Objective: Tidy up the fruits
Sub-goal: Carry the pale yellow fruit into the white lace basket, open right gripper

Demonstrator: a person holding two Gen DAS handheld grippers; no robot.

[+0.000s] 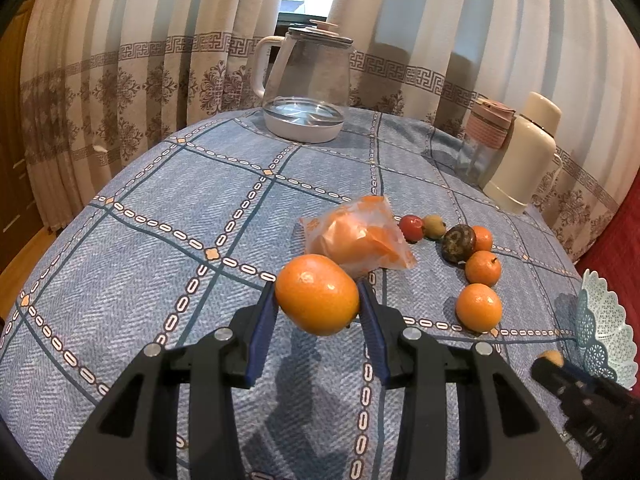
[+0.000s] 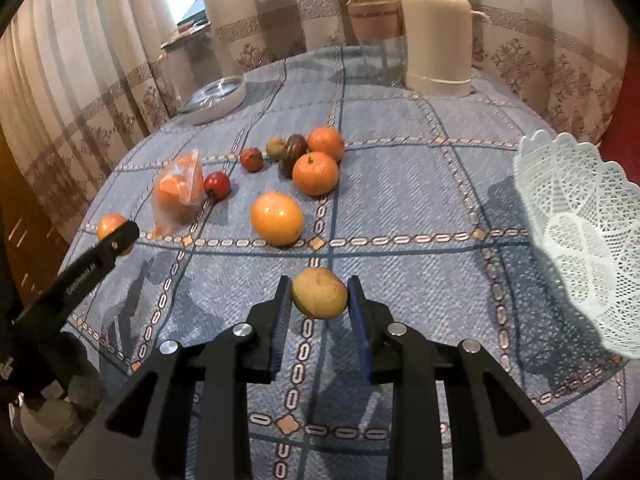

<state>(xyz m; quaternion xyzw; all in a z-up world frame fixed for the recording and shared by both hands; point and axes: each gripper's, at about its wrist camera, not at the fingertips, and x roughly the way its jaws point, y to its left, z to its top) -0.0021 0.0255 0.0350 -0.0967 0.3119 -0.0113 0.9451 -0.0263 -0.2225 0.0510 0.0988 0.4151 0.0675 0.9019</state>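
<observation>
Nearest the lens, the left gripper [image 1: 318, 300], black with blue-padded fingers, is closed on a large glossy orange citrus fruit [image 1: 317, 294] held clear of the blue checked tablecloth [image 1: 160, 208]; the right gripper [image 2: 319, 294], of the same build, is clamped on a small yellowish-brown round fruit [image 2: 319, 293] lifted above the cloth. Beyond the tools, unsorted fruit lies grouped mid-table: a clear plastic bag of orange pieces [image 1: 356, 240], three small oranges [image 1: 478, 306], two red fruits [image 2: 217, 185], a greenish one [image 2: 276, 147] and a dark mottled one [image 2: 294, 152]. The pale green lattice plastic basket [image 2: 580, 236] stands at the right edge of the table, apparently empty. The step in hand is judged to be carrying fruit to that basket: the right load, being nearer, should go first, lowered inside the rim before release, with the left arm held back to avoid crossing. A glass kettle [image 1: 306, 84] and cream flask [image 1: 524, 156] stand well apart behind.
</observation>
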